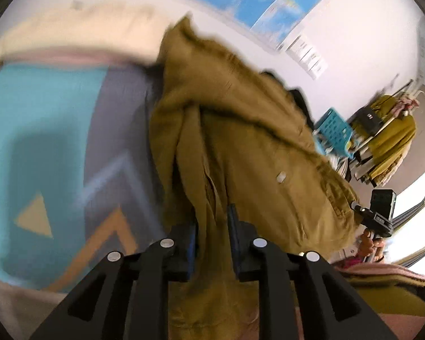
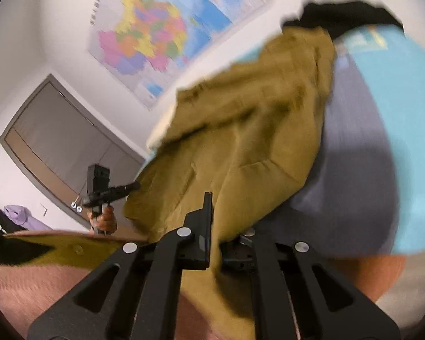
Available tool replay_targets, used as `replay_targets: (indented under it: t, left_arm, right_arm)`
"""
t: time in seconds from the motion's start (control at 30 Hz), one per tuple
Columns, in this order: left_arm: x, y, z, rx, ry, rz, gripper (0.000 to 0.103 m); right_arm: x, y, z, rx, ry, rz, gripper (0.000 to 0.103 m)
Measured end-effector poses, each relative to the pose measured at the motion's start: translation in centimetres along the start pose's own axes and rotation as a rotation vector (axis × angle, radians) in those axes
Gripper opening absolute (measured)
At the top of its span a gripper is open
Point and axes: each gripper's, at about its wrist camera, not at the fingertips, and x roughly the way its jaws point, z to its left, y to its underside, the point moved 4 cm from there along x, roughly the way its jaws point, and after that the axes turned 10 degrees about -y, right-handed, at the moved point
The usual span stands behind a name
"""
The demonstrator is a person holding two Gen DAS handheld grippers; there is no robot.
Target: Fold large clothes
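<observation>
I have both grippers clamped on the olive-brown garment [image 1: 240,141]: the left gripper [image 1: 212,235] has its 2 fingers narrow around a bunched fold, and the right gripper [image 2: 221,226] pinches an edge, though cloth hides its far finger. The garment hangs lifted between them above the bed [image 1: 42,141], whose cover shows teal, grey and orange shapes, so most of its weight pulls on 2 small bites of fabric. My main worry is slippage: the left bite holds a thick wad, not a clean hem, and a quick swing could let layers slide out unevenly and leave the fold crooked. Both views are smeared by motion, so I cannot judge exactly which seam or corner each gripper holds; setting it down blind could trap a sleeve underneath. From the left view the other handheld unit [image 1: 379,212] sits near the cloth's right edge, so bringing my hands together risks a knock. Open room looks good over the middle of the bed; a dark item [image 2: 340,19] lies at the far end, and a clothes rack [image 1: 391,130] and blue crate [image 1: 334,130] stand well apart beside the wall.
</observation>
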Motion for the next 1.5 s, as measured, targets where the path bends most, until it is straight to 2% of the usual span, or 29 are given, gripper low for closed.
replay_targets:
  t: [0.07, 0.13, 0.17, 0.2, 0.23, 0.3, 0.4, 0.47, 0.5, 0.53, 0.57, 0.6, 0.7, 0.8, 0.97, 1.1, 1.37, 1.5]
  left_arm:
    - [1.0, 0.6, 0.6, -0.01, -0.009, 0.029, 0.017]
    - [1.0, 0.8, 0.6, 0.001, 0.002, 0.02, 0.023]
    - [0.9, 0.7, 0.4, 0.011, 0.007, 0.02, 0.028]
    - [1.1, 0.9, 0.3, 0.022, 0.008, 0.023, 0.036]
    - [1.1, 0.9, 0.0, 0.042, 0.013, 0.026, 0.039]
    - [1.1, 1.2, -0.5, 0.074, 0.013, 0.024, 0.047]
    - [1.2, 1.4, -1.7, 0.104, 0.051, 0.025, 0.072]
    - [1.4, 1.4, -2.4, 0.124, 0.056, 0.032, 0.078]
    - [1.5, 1.4, -2.7, 0.131, 0.044, 0.033, 0.069]
    - [1.6, 1.4, -2.9, 0.129, 0.026, 0.033, 0.052]
    - [1.8, 1.2, -2.8, 0.115, 0.0, 0.039, 0.012]
    - [1.9, 1.0, -2.5, 0.092, -0.011, 0.044, 0.01]
    - [0.6, 0.2, -2.2, 0.062, -0.015, -0.001, 0.009]
    - [-1.7, -1.3, -1.9, 0.013, 0.028, -0.065, 0.009]
    - [-4.2, -4.3, -2.4, 0.002, 0.047, -0.136, 0.009]
    - [-4.5, -6.9, -3.0, 0.002, 0.037, -0.138, 0.009]
    - [-5.0, -13.4, -3.0, 0.003, 0.033, -0.109, 0.012]
    - [-4.5, -17.1, -4.0, 0.036, -0.006, -0.106, 0.012]
  right_arm:
    - [0.5, 0.9, -1.0, 0.047, -0.004, 0.006, 0.011]
    - [0.3, 1.4, -1.4, 0.061, -0.012, -0.009, 0.014]
    - [0.1, 1.6, -1.6, 0.062, -0.012, -0.013, 0.016]
    - [0.1, 1.8, -1.6, 0.062, -0.015, -0.011, 0.023]
    - [0.0, 2.1, -1.8, 0.066, -0.008, -0.008, 0.03]
    - [0.5, 3.0, -2.3, 0.076, 0.011, 0.026, 0.035]
    - [1.4, 3.8, -2.6, 0.09, -0.001, 0.052, 0.036]
    - [1.9, 3.8, -1.9, 0.071, -0.041, 0.05, 0.03]
    - [1.9, 3.7, -1.4, 0.057, -0.056, 0.046, 0.015]
    - [1.8, 3.5, -0.6, 0.031, -0.063, 0.033, 0.014]
    - [1.7, 3.0, 0.3, 0.011, -0.068, 0.016, 0.014]
    - [1.5, 2.7, 0.8, 0.002, -0.073, 0.0, 0.013]
    - [0.7, 1.2, 3.0, -0.049, -0.083, -0.046, 0.012]
    - [0.0, -0.4, 4.6, -0.095, -0.095, -0.076, 0.012]
    - [-1.2, -4.3, 5.8, -0.121, -0.126, -0.144, 0.012]
    - [-1.4, -7.7, 6.5, -0.125, -0.141, -0.188, 0.012]
    - [-0.3, -14.9, 6.4, -0.092, -0.119, -0.251, 0.013]
    - [0.5, -18.4, 5.5, -0.067, -0.113, -0.259, 0.014]
